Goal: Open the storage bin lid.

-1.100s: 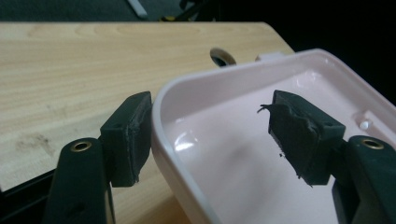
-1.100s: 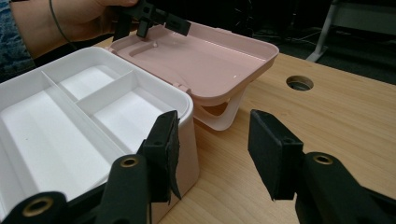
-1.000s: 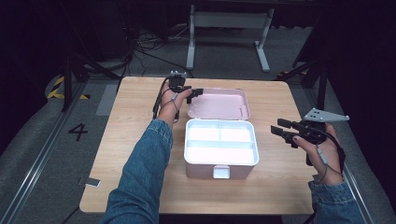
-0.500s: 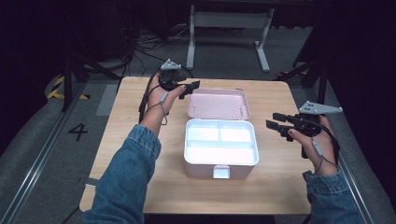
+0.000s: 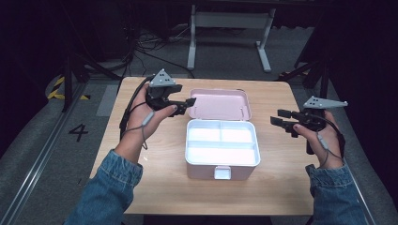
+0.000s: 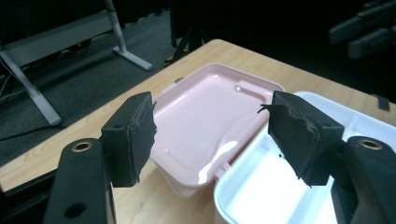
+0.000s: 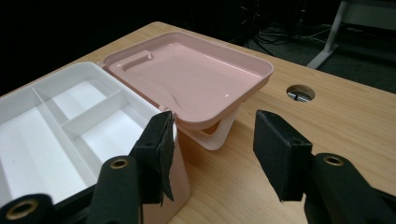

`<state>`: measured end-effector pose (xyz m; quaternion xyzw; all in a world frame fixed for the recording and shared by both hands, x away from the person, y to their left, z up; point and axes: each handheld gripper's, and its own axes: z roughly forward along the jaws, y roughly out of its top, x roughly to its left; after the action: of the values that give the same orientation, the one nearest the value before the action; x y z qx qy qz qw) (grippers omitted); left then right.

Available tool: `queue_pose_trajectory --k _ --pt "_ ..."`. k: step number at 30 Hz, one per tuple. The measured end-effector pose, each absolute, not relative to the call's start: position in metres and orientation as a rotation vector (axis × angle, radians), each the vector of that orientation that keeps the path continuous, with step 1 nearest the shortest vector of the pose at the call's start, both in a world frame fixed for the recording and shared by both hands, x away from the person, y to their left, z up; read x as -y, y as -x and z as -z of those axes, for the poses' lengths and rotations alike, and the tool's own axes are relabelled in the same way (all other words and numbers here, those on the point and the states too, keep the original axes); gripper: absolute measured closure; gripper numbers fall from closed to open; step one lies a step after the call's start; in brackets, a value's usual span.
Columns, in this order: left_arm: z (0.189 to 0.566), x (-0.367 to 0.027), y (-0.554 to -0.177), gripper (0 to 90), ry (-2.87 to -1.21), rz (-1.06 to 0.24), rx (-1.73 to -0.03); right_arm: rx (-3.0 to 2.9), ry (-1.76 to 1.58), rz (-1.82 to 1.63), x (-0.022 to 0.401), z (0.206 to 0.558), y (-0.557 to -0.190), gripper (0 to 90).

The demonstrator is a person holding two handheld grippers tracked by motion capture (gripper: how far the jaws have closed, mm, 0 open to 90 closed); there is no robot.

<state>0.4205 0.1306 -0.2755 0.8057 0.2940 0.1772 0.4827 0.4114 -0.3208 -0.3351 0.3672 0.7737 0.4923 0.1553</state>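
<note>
A storage box stands open on the wooden table; its white tray (image 5: 206,171) is split into three compartments. The pink lid (image 5: 219,104) lies folded back behind it. My left gripper (image 5: 187,105) hovers raised off the lid's left edge, pointing at it. Its jaws have just been opening and nothing is between them. In the left gripper view the gripper (image 6: 215,128) frames the lid (image 6: 210,102) and a corner of the tray (image 6: 266,186). My right gripper (image 5: 278,117) hangs right of the box, its jaws also just opening and empty. The right gripper view has the gripper (image 7: 212,144) facing the lid (image 7: 191,79) and tray (image 7: 28,88).
The box has a white latch (image 5: 222,172) on its front wall and a white handle (image 7: 219,135) under the lid. A cable hole (image 7: 300,92) sits in the table (image 5: 141,187) behind the lid. A white desk frame (image 5: 225,21) and a floor mark "4" (image 5: 78,132) lie beyond.
My left hand has lifted and drawn back to the left, away from the lid's far left corner, and its forearm has swung off the table's middle. The right hand has stayed put.
</note>
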Motion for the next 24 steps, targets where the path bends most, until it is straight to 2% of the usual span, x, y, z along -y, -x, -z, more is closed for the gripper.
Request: queue_pose_trajectory --k 7,14,24 --pt "0.279 -0.147 -0.395 32.1 -1.986 -0.437 -0.719 -2.248 -1.057 -1.376 0.322 0.338 -0.407 48.9" --pt "0.301 -0.163 -0.385 32.0 -2.041 -0.543 -0.771 -2.28 -1.094 -1.333 0.33 0.343 -0.401 48.3" --pt "0.332 -0.183 -0.376 31.8 -2.038 -0.513 -0.862 -2.344 -1.116 -1.247 0.331 0.351 -0.399 46.3"
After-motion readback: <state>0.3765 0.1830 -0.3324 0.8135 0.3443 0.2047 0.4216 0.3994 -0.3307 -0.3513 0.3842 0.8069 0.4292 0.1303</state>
